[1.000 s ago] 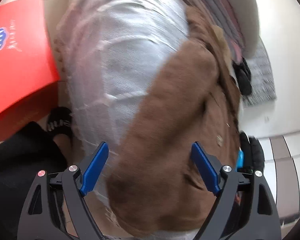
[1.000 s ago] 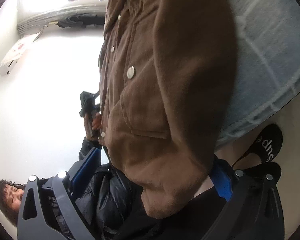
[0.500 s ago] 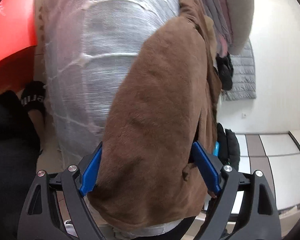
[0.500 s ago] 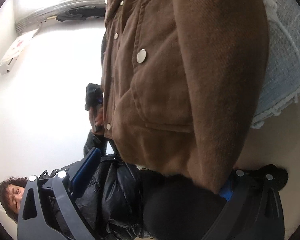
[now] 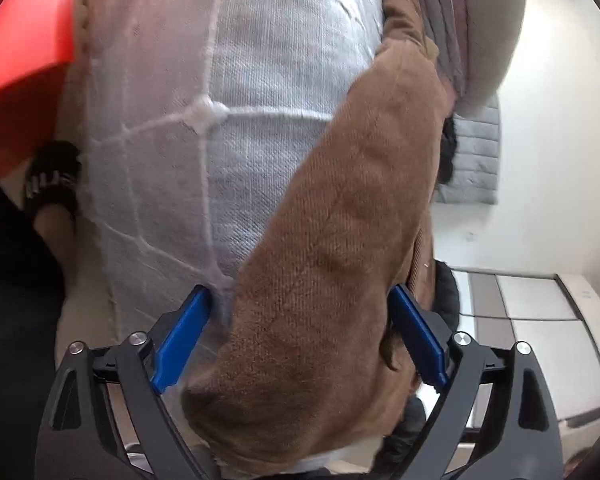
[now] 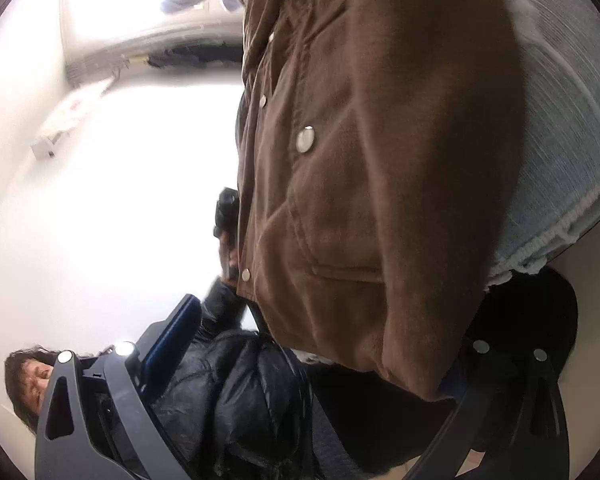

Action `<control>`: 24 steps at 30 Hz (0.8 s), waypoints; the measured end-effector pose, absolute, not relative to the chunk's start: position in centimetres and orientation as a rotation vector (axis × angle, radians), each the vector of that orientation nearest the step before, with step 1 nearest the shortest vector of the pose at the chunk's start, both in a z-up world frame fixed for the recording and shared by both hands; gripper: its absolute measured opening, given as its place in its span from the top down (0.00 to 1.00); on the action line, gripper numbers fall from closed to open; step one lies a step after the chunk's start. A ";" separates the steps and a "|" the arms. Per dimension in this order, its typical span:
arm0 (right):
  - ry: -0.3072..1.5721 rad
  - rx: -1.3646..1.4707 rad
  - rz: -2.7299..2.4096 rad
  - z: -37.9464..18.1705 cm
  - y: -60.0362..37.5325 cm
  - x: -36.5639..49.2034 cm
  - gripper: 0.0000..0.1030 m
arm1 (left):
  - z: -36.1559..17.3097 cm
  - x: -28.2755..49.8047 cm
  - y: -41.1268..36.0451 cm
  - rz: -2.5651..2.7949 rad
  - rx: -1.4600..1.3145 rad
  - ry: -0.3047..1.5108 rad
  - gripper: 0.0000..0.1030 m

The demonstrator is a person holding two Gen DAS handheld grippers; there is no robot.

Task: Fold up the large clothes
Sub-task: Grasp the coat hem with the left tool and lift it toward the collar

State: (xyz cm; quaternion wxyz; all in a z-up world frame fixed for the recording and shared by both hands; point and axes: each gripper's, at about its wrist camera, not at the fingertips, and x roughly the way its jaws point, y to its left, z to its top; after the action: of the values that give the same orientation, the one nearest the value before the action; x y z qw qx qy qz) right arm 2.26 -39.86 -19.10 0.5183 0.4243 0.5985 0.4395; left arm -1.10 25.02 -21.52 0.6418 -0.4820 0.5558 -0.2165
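We see the left gripper (image 5: 300, 340), jaws just widened, straddling the brown jacket (image 5: 340, 240) sleeve; right gripper (image 6: 320, 352) jaws unclear.

The brown jacket (image 5: 340, 240) is soft, matt, napped cloth with shiny metal snaps (image 6: 305, 139), lying on a pale, coarse-woven quilt (image 5: 240, 80) (raised white stitching), beside a glossy black puffer (image 6: 236, 392).

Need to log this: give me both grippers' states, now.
Left gripper: open, jaws just widened, brown jacket sleeve between them.
Right gripper: cannot tell; jacket hides one finger.
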 end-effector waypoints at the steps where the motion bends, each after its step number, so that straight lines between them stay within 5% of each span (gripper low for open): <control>1: 1.431 1.033 1.046 -19.7 -40.0 2.0 0.05 | -21.5 -1.0 24.8 -0.522 -1.077 1.268 0.15; 6: 1.335 1.093 1.023 -21.6 -41.1 0.5 0.05 | -22.3 -1.2 24.6 -0.570 -1.082 1.292 0.15; 10: 1.231 1.071 1.009 -21.1 -41.4 -1.1 0.10 | -20.9 -1.4 24.8 -0.521 -0.974 1.287 0.47; 11: 1.234 1.052 0.977 -21.1 -41.4 -1.6 0.22 | -20.0 -1.3 24.7 -0.506 -0.931 1.286 0.51; 12: 1.241 1.030 0.945 -20.9 -41.2 -2.1 0.45 | -19.2 -1.4 24.6 -0.500 -0.895 1.280 0.62; 15: 1.235 0.980 0.849 -19.9 -42.1 -3.3 0.76 | -16.3 -1.1 24.0 -0.472 -0.784 1.272 0.82; 17: 1.227 0.935 0.809 -18.3 -42.4 -3.7 0.82 | -14.3 -1.1 24.0 -0.477 -0.753 1.245 0.90; 24: 1.015 0.924 0.836 -10.8 -42.0 -4.1 0.89 | -8.0 -0.9 23.2 -0.548 -0.736 1.141 0.92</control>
State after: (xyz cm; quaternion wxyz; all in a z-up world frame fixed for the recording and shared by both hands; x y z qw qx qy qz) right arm -4.07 -41.98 -10.76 0.6943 0.4138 0.4546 0.3743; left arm -0.93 23.24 -8.03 0.7439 -0.3360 0.5208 -0.2500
